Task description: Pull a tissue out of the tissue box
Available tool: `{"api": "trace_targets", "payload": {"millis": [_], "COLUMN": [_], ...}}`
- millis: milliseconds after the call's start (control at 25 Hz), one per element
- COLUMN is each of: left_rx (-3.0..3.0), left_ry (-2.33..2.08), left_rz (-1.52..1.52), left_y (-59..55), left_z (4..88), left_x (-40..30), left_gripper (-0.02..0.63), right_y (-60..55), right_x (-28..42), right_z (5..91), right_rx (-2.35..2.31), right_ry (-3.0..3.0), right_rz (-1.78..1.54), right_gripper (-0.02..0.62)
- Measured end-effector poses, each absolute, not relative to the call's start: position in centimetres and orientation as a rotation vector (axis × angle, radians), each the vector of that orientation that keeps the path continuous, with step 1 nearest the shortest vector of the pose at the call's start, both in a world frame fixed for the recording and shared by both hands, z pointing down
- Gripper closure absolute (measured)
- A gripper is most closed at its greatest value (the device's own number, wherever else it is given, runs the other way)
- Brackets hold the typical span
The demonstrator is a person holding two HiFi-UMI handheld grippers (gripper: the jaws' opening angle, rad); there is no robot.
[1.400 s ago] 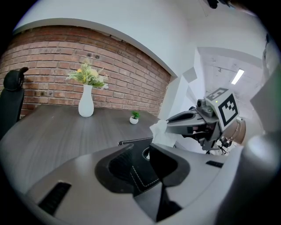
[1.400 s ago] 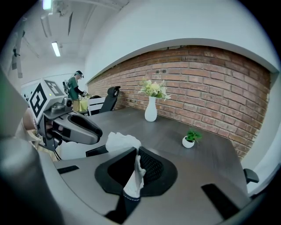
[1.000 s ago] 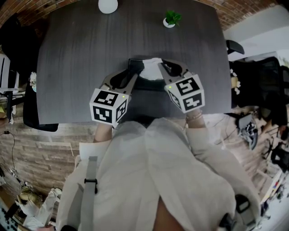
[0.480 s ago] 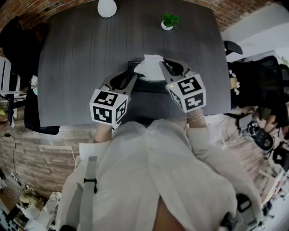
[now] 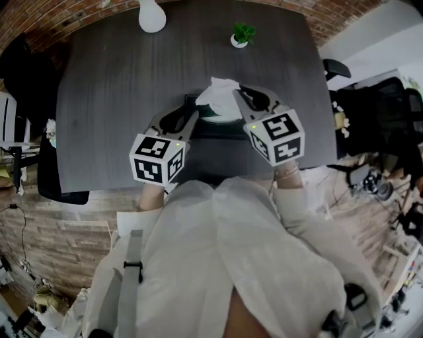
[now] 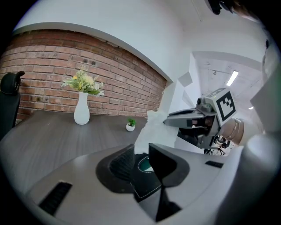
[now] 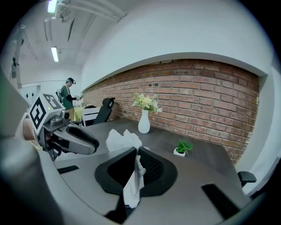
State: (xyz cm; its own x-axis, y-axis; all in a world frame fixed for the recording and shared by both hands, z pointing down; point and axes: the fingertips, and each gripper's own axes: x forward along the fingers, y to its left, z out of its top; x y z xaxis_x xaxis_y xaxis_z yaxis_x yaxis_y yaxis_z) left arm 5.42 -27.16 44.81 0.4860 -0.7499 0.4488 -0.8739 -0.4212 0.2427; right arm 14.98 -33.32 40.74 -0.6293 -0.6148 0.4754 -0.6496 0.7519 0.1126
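Rough red-brown brick wall [image 7: 197, 101] with pale mortar lines, curving behind everything. In front of it a broad dark grey table [image 5: 119, 99] — matte, finely wood-grained. At 6 o'clock of the head view, pale loose clothing [image 5: 218, 251], softly creased.

Next, the left gripper [image 5: 193, 113]: smooth grey plastic with ribbed black pads. Reaches in from 7 o'clock to the left end of the tissue box [image 5: 218, 129]. Jaws spread wide and closing, with the box's stitched corner in the gap between them. Then the right gripper [image 5: 238, 94], of the same build, coming in from 5 o'clock. Jaws pressed together on a thin strip of the tissue [image 7: 134, 184], its loose end hanging limp below the pads in the right gripper view.

The tissue box itself: low, rectangular, black and leather-like, with pale stitching and an oval opening on top. Lies flat near the table's middle, a little toward its 6 o'clock edge, long axis 9 to 3 in the head view. The tissue: white, thin, crumpled. Stands up out of the opening, long axis leaning toward 1 o'clock in the left gripper view — top end at the right gripper's tips.

Glossy white bulbous vase [image 5: 152, 16], at 11 o'clock of the box, by the far edge. Tiny green plant [image 5: 242, 34] in a white pot, at 1 o'clock.
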Motion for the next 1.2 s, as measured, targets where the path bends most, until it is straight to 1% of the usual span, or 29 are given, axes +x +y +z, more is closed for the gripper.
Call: {"api": "trace_targets", "payload": {"millis": [320, 840, 1040, 1200], "left_rx": [2.445, 2.533, 2.488, 2.477], "left_ry": [-1.3, -1.26, -1.262, -1.279], "left_rz": [0.278, 0.071, 0.059, 0.072], "left_y": [-27.6, -28.8, -29.9, -30.3], "left_z": [41.9, 36.7, 36.7, 36.8], "left_x": [6.4, 7.0, 6.8, 6.8], "left_gripper": [0.545, 0.575, 0.588, 0.588], "right_y": [-32.9, -32.9, -33.1, -33.4], "right_x": [15.0, 16.4, 16.8, 17.6], "right_z": [37.9, 33.4, 32.7, 33.1], "right_rx": [0.993, 1.179, 1.204, 1.232], "right_ry": [-2.592, -2.792, -2.822, -2.834], "right_rz": [0.159, 0.309, 0.319, 0.399], "right_gripper": [0.578, 0.578, 0.578, 0.578]}}
